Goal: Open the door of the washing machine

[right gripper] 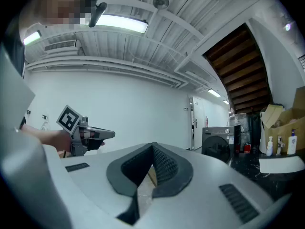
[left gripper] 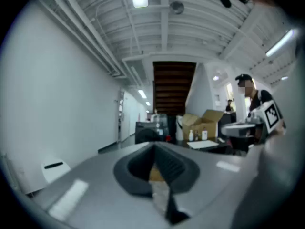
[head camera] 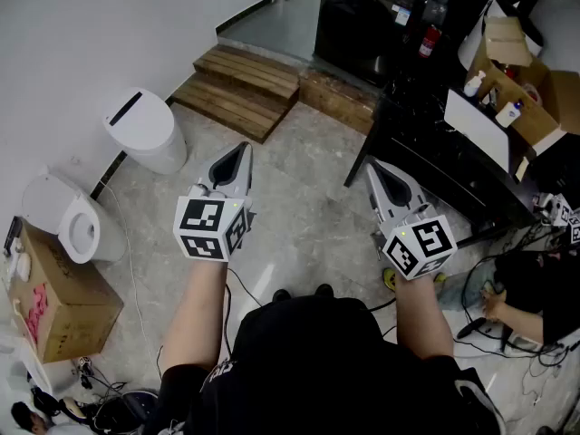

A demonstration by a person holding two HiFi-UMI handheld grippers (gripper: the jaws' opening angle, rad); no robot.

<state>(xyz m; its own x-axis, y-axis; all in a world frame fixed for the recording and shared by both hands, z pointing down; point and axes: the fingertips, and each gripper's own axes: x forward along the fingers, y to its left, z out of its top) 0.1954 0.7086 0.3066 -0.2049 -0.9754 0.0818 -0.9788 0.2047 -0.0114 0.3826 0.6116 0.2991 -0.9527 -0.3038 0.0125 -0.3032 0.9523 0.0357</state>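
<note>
The dark washing machine (head camera: 362, 25) stands at the far end of the room with its round door closed; it also shows far off as washing machine (left gripper: 147, 131) and washing machine (right gripper: 220, 140). My left gripper (head camera: 239, 152) and right gripper (head camera: 373, 167) are held level above the floor, side by side, well short of the machine. Both point toward it. The left gripper (left gripper: 155, 147) has its jaws shut with nothing between them. The right gripper (right gripper: 152, 147) is likewise shut and empty.
Wooden steps (head camera: 240, 89) lie before the machine on the left. Two toilets (head camera: 72, 225) and a cardboard box (head camera: 54, 297) line the left wall. A black table (head camera: 453, 152) with an open carton (head camera: 526, 89) stands at right. A person (head camera: 535, 288) sits by cables at lower right.
</note>
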